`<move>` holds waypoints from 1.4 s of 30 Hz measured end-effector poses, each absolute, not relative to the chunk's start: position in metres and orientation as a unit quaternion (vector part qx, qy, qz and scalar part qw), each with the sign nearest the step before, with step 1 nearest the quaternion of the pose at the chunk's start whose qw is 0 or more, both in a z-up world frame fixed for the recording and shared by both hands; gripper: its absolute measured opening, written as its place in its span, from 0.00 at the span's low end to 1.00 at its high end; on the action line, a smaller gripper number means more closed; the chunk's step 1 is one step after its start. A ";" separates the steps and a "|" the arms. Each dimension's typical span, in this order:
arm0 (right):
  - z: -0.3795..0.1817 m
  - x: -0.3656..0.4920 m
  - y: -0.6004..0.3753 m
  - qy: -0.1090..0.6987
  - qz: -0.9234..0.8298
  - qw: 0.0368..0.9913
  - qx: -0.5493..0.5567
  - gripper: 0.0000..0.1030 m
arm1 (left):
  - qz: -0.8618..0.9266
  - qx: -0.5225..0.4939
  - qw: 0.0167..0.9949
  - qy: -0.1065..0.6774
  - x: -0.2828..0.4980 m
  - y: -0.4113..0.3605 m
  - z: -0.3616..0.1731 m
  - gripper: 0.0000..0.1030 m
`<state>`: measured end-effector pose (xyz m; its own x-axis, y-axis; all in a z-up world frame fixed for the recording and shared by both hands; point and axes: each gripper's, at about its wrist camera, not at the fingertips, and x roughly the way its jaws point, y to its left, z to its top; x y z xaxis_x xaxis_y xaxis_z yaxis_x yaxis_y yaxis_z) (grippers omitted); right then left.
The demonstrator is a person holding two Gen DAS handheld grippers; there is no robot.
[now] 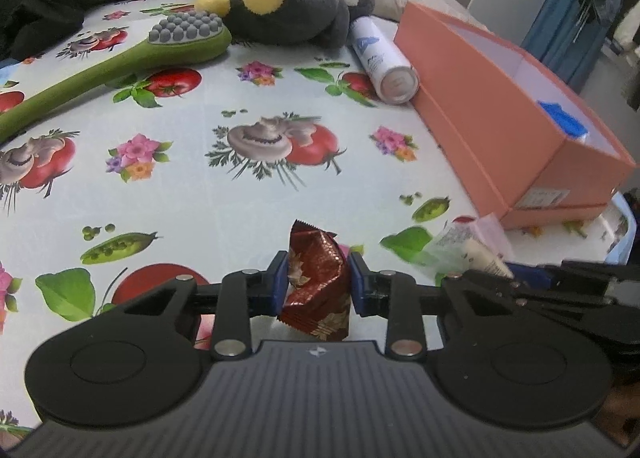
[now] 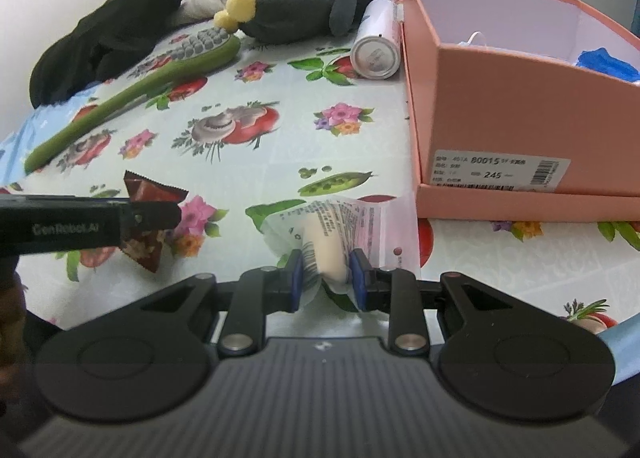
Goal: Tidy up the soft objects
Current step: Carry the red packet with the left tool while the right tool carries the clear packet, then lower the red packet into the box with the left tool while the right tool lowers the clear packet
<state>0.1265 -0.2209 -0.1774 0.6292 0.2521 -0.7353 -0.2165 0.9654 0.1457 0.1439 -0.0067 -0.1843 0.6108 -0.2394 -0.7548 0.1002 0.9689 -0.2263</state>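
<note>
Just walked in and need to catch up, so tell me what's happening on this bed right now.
A person works two handheld tools over a fruit-print sheet. The left tool has closed on a crinkled dark red snack wrapper; the right tool pinches a clear-wrapped pale bun packet. Both packets sit low over the sheet. The open pink shoebox stands to the right, with something blue already inside. A grey plush toy, green massage brush and white bottle lie untouched beyond.

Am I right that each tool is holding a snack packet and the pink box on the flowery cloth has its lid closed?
Not quite: the pink box is open, with no lid on top and blue items visible inside, as the right wrist view shows. The rest holds: the left tool grips a red-brown packet, and the right tool grips a clear packet.
</note>
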 end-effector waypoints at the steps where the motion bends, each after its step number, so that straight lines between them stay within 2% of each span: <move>1: -0.175 0.126 -0.222 0.409 0.130 0.903 0.023 0.28 | -0.095 -0.080 0.894 0.430 0.144 -0.008 -0.181 0.35; 7: -0.143 0.123 -0.233 0.392 0.126 0.911 0.033 0.28 | -0.096 -0.082 0.898 0.421 0.151 -0.022 -0.149 0.35; 17: -0.074 0.131 -0.260 0.345 0.119 0.929 0.056 0.28 | -0.118 -0.094 0.912 0.381 0.171 -0.052 -0.067 0.35; 30: 0.013 0.157 -0.294 0.261 0.107 0.958 0.050 0.28 | -0.143 -0.095 0.928 0.330 0.206 -0.090 0.028 0.35; 36: 0.025 0.175 -0.323 0.247 0.090 0.963 0.055 0.28 | -0.165 -0.091 0.928 0.320 0.231 -0.123 0.046 0.35; 42: -0.001 0.197 -0.358 0.281 0.064 0.954 0.078 0.28 | -0.180 -0.077 0.917 0.349 0.266 -0.166 0.025 0.35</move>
<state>0.1972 -0.3581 -0.0012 0.8337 0.1652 -0.5269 -0.0774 0.9797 0.1848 0.2660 -0.1660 0.0248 0.6925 -0.3828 -0.6115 0.2758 0.9237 -0.2659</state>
